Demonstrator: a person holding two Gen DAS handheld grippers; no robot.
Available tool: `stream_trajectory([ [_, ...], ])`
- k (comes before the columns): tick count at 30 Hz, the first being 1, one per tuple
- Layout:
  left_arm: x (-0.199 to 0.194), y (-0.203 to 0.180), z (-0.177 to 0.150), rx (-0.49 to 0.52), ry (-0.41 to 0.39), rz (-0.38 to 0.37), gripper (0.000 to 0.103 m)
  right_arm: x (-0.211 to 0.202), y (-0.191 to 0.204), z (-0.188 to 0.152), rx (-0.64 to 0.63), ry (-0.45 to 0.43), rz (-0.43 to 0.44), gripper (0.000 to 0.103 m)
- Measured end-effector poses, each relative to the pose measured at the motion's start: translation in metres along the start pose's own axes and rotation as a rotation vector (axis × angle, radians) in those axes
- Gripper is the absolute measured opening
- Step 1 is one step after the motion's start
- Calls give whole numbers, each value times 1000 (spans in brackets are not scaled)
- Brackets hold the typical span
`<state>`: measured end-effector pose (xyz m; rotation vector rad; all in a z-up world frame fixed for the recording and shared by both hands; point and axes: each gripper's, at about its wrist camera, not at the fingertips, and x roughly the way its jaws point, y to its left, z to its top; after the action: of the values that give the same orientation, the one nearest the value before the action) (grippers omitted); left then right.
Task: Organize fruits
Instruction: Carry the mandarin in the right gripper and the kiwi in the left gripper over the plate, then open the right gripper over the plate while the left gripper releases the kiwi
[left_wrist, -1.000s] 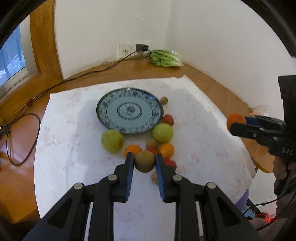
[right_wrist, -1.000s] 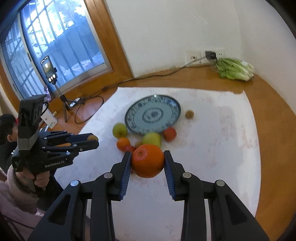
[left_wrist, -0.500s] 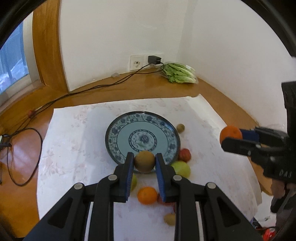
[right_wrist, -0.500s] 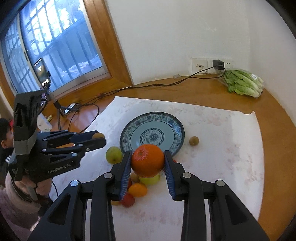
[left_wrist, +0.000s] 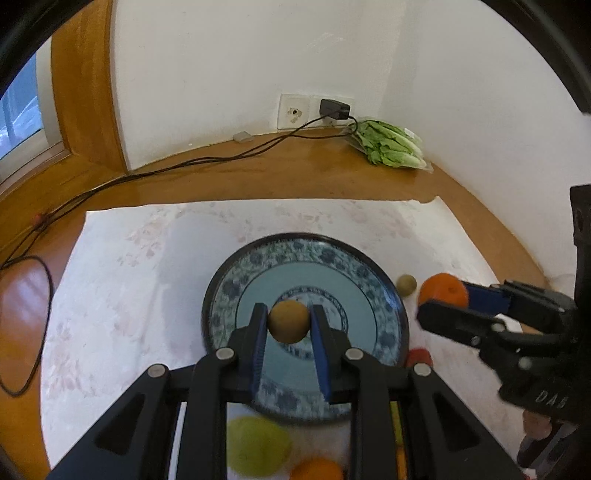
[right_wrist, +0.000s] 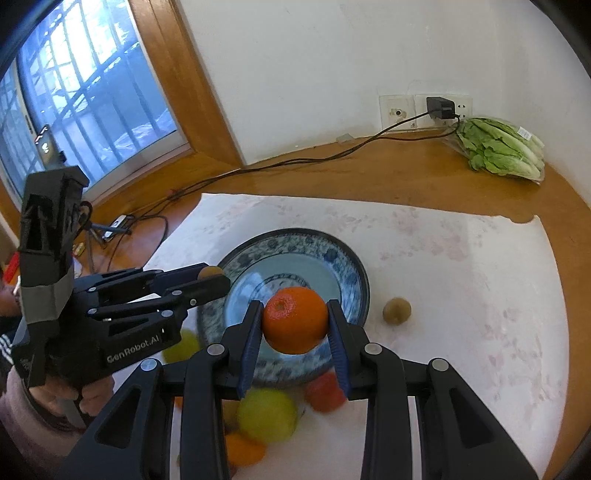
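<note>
My left gripper (left_wrist: 289, 322) is shut on a brown kiwi (left_wrist: 289, 320) and holds it above the middle of the blue-patterned plate (left_wrist: 354, 266). My right gripper (right_wrist: 295, 320) is shut on an orange (right_wrist: 295, 319) and holds it above the plate's (right_wrist: 332, 254) near side. The right gripper with its orange (left_wrist: 442, 290) shows at the right of the left wrist view. The left gripper with its kiwi (right_wrist: 209, 272) shows at the left of the right wrist view. The plate is empty.
Loose fruit lies on the white cloth (right_wrist: 461, 266) in front of the plate: a green apple (right_wrist: 266, 414), a red fruit (right_wrist: 324, 392), an orange (right_wrist: 243, 450). A small kiwi (right_wrist: 396, 311) lies right of the plate. Lettuce (right_wrist: 498, 149) and cables (right_wrist: 295, 162) lie behind.
Both grippers have moved forward over the plate with their fruit held. The loose fruit has slid toward the bottom of both views.
</note>
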<state>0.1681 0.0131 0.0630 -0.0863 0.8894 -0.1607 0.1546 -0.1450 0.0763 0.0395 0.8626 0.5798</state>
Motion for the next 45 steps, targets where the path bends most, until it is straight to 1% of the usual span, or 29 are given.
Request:
stream_trajectory([
  [4,19,1,9,-10,31,-5,24,20,-6,9,-12,-1,-14,35],
  [8,32,2,15,-16,38,13,24,38,-8,14,-48,9,-37,35],
  [12,43,9,18,-49,45,21,24,53,-7,15,-88,22,-67,35],
  [18,58,14,17,-71,67,25,24,66,-8,17,-84,38,-63,35],
  [21,63,17,16,-87,79,31,24,71,-9,15,-72,46,-59,35],
  [23,63,19,15,-99,85,23,24,74,-11,14,-65,53,-57,35],
  [28,64,20,16,-104,97,24,24,79,-14,12,-58,66,-67,35],
  [33,66,16,17,-90,101,20,24,82,-19,10,-49,80,-79,35],
  [38,65,14,16,-78,102,29,24,81,-21,9,-39,73,-73,35],
  [39,65,14,16,-76,101,30,25,81,-21,9,-36,74,-71,35],
  [42,62,14,15,-75,94,43,34,79,-23,9,-36,67,-66,38],
  [44,60,15,15,-80,85,42,44,77,-25,8,-27,56,-54,43],
  [45,58,16,14,-86,81,41,47,75,-27,7,-17,53,-45,44],
])
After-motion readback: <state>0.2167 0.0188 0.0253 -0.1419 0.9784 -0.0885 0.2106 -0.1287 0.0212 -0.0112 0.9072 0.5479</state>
